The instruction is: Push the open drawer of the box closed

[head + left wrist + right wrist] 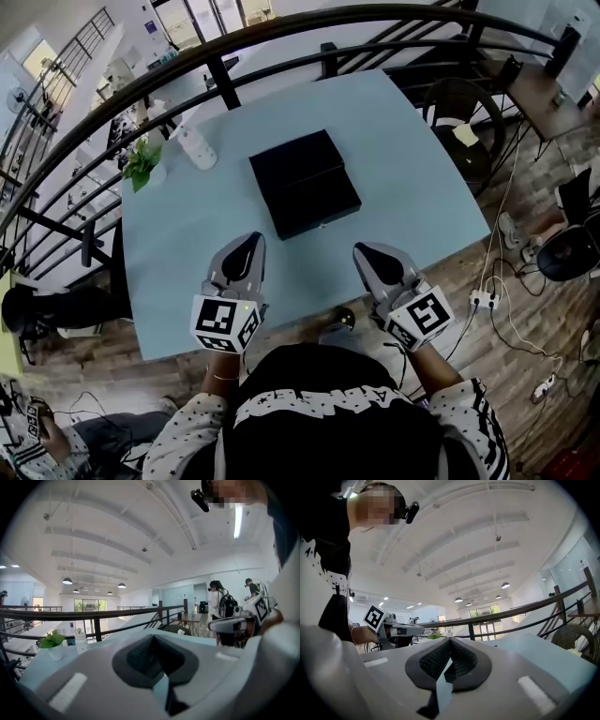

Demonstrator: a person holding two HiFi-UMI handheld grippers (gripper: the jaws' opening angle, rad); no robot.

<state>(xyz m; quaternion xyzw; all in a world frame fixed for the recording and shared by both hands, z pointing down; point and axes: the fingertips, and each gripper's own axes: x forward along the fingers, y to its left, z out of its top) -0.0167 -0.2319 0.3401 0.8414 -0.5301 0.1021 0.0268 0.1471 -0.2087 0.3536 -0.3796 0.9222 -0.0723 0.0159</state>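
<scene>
Black box (305,183) on blue table (412,169) | left hand-held gripper (253,242) pressed together, empty | right hand-held gripper (364,251) pressed together, empty

Bright daylight | ceiling lamps lit | fisheye edges dark | near foreground blurred

I see the box (305,183) as a flat black rectangular block. It lies near the middle of the light blue surface (412,159), turned at a slant to the edges. A faint line crosses its top, and its near face carries a small pale spot. From here I cannot tell whether the drawer is open.
</scene>
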